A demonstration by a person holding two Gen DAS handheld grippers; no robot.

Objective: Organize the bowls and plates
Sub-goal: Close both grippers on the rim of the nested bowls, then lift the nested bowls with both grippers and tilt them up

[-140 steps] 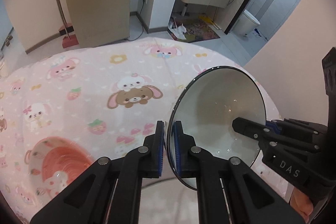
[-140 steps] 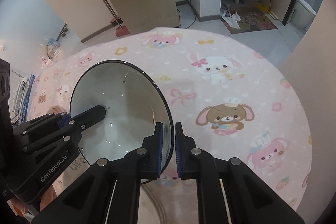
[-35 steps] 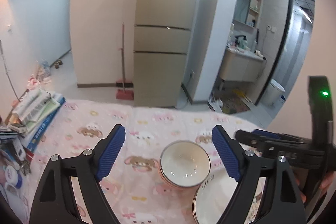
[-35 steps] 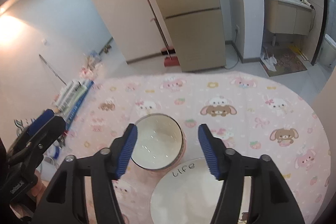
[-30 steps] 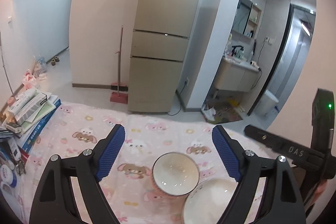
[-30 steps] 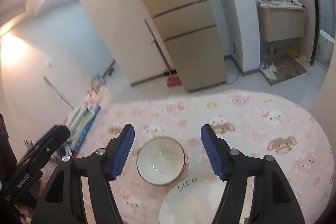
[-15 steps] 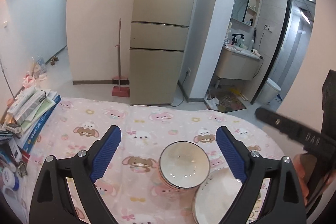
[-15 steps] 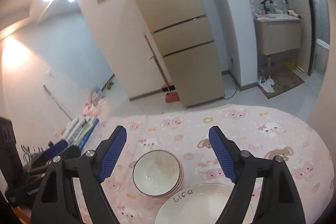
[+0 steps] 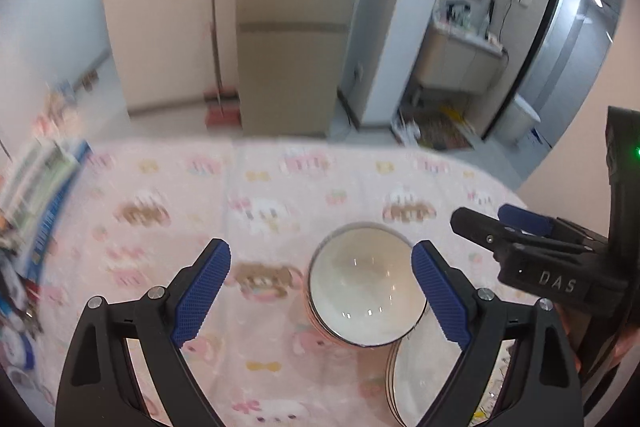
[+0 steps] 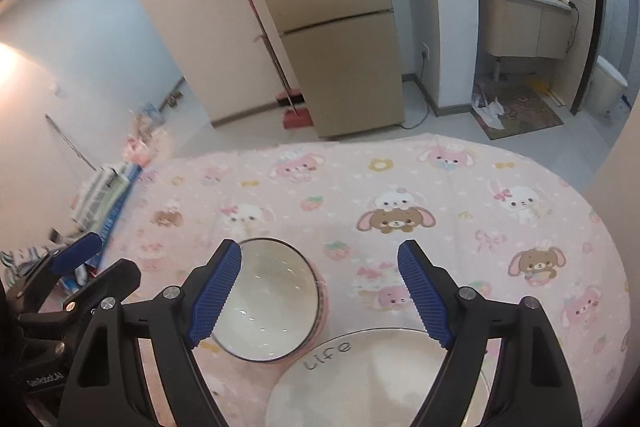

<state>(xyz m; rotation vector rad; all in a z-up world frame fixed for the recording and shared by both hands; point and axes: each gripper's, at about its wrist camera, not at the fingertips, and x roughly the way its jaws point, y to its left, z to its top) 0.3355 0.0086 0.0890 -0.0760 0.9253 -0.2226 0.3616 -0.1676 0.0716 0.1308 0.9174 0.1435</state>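
Note:
A stack of white bowls (image 9: pixel 366 301) with dark rims sits on the pink cartoon tablecloth (image 9: pixel 280 183). Right beside it, nearer me, lies a stack of white plates (image 9: pixel 424 367). My left gripper (image 9: pixel 320 251) hovers open above the cloth, with the bowls below its right finger and nothing between the pads. In the right wrist view the bowls (image 10: pixel 268 299) lie under the left finger of my open right gripper (image 10: pixel 320 247). The top plate (image 10: pixel 376 375), marked "Life", is below it. Each gripper shows in the other's view: the right gripper (image 9: pixel 520 239) and the left gripper (image 10: pixel 80 267).
Books and papers (image 9: pixel 40 187) are piled at the table's left edge (image 10: pixel 108 195). Beyond the far edge stand a beige fridge (image 10: pixel 340 27) and a broom (image 10: pixel 296 115). The cloth to the right of the dishes (image 10: pixel 500 227) carries nothing.
Both grippers have let go of the plate they held earlier and stand open. In the last half second both dipped toward the table, so the bowls and plates look larger.

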